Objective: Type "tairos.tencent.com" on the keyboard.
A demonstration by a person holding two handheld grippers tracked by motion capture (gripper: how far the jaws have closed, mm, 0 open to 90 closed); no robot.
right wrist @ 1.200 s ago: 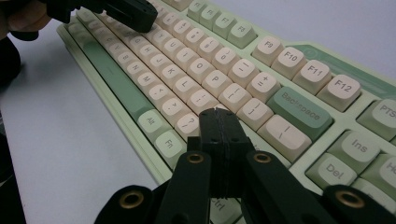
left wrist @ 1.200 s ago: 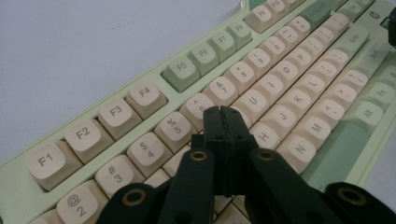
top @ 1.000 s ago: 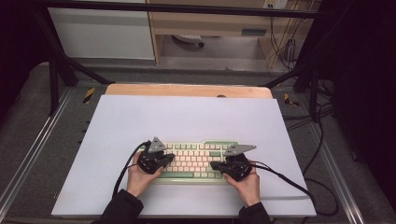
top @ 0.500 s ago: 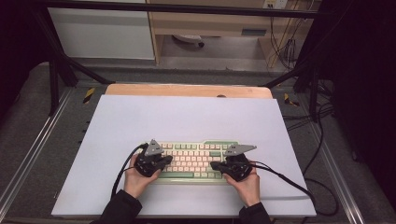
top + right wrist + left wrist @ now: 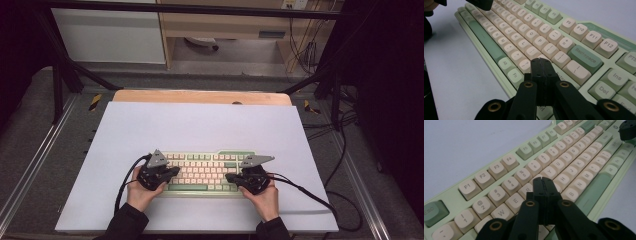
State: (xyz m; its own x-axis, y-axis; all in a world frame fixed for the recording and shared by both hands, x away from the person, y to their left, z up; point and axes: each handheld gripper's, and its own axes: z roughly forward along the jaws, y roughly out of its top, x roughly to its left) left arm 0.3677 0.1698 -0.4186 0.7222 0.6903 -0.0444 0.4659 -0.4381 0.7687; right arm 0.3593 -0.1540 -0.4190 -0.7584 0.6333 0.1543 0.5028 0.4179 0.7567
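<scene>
Left gripper view shows the left gripper (image 5: 543, 180) pressed together, empty, above the R and T keys; the right gripper (image 5: 541, 61) is likewise closed near the Enter key. One keyboard (image 5: 205, 170) lies on one white mat (image 5: 200, 125). A blunt tip could press two keys together.

Left gripper (image 5: 172, 172) slightly leftward (perhaps) along keyboard (image 5: 210, 172)

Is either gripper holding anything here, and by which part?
Nothing is held. The left gripper and right gripper are both shut with nothing between the jaws, tips over the keyboard.
</scene>
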